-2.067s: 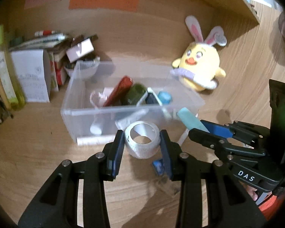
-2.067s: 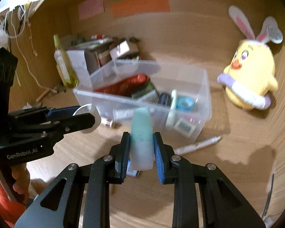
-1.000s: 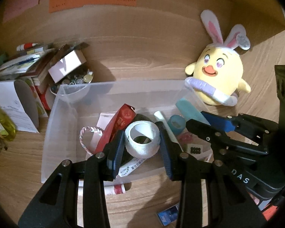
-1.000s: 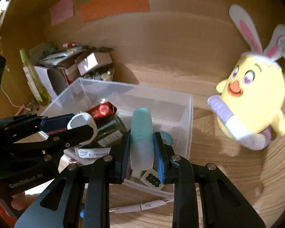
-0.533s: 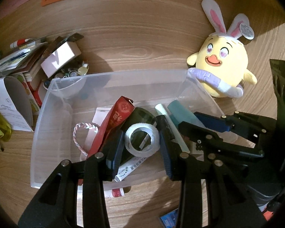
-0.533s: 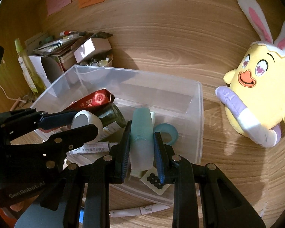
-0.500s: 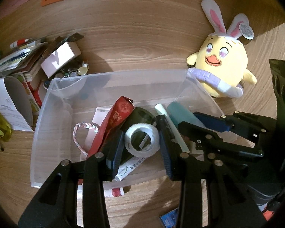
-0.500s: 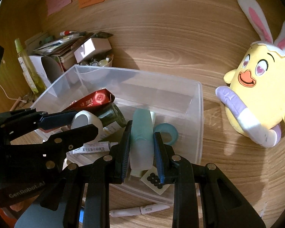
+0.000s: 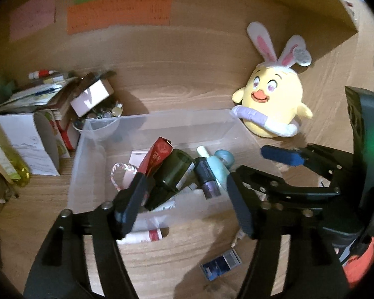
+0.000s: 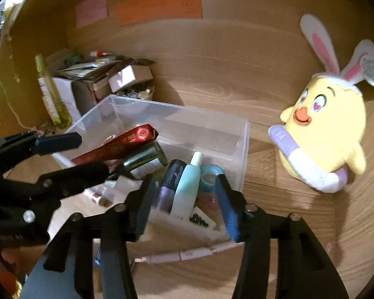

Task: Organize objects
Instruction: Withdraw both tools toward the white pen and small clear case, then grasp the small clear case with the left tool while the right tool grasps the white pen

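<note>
The clear plastic bin stands on the wooden desk with several items inside. A mint tube lies in it beside a dark purple tube and a blue tape roll. My right gripper hovers over the bin's near edge, its jaws opening. The mint tube shows between them, but the pads do not touch it. My left gripper is also opening, with nothing between its fingers. I cannot pick out the white tape roll.
A red box and a dark green bottle also lie in the bin. A yellow plush chick sits to its right and stacked boxes to its left. A small blue box and a white cable lie on the desk in front.
Both grippers have opened: the left let go of the white tape roll and the right let go of the mint tube, which now lies in the bin. Both have drawn back a little.
</note>
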The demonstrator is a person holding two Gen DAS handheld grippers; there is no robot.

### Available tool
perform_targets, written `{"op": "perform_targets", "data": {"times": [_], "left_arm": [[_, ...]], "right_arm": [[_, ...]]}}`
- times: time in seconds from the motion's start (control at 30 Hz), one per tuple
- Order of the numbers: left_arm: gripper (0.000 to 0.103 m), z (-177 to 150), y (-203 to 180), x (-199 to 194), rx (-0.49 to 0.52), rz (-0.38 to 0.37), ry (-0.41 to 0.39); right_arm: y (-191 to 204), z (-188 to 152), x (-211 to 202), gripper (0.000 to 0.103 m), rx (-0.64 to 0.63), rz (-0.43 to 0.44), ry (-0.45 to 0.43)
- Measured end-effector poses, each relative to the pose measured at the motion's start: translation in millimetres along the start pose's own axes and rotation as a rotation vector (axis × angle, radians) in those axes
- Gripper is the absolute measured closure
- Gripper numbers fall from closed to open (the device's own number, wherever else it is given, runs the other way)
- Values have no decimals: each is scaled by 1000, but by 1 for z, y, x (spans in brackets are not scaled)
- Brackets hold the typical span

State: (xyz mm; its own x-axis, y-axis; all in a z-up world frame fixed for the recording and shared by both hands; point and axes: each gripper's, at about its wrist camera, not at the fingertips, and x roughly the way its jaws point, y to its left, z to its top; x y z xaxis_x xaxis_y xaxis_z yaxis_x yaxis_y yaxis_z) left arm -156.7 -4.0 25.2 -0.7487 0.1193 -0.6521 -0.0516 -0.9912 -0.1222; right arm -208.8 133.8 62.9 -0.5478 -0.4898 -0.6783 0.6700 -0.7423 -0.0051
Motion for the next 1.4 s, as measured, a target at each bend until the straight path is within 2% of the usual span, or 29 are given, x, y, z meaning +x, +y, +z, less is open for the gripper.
{"op": "perform_targets", "data": {"times": [0.07,0.27,0.57,0.73,0.8,0.9,0.97,1.07,1.23,1.4], "left_arm": [[28,-7,0,-8,6,0,-5],[28,-39,0,-11,12,-9,54],[28,-93,-15,0,26,-56,183],[28,-107,-30,-1,66,-65,201],[28,-112,-36,1,87,-55,209],[28,-117,-39,3,103,-30,206],[36,-120,-37,4,96,-25,205],[40,-123,-30,5,86,-35,204],[54,-127,-21,-3,87,-34,198],[56,-134,-10,-13,81,-18,199]], "right_arm": [[0,-7,-11,47,-18,-5,-15],[-9,-34,-25,46,-13,-3,1],[-4,-65,13,46,-7,54,150],[0,-66,33,45,33,-12,192],[0,-65,35,39,53,-41,188],[-2,-70,38,38,55,-69,200],[-7,-73,33,37,77,-59,192],[-14,-80,23,38,86,-56,186],[-21,-93,5,41,97,-30,196],[-22,-108,-7,45,88,-60,213]]}}
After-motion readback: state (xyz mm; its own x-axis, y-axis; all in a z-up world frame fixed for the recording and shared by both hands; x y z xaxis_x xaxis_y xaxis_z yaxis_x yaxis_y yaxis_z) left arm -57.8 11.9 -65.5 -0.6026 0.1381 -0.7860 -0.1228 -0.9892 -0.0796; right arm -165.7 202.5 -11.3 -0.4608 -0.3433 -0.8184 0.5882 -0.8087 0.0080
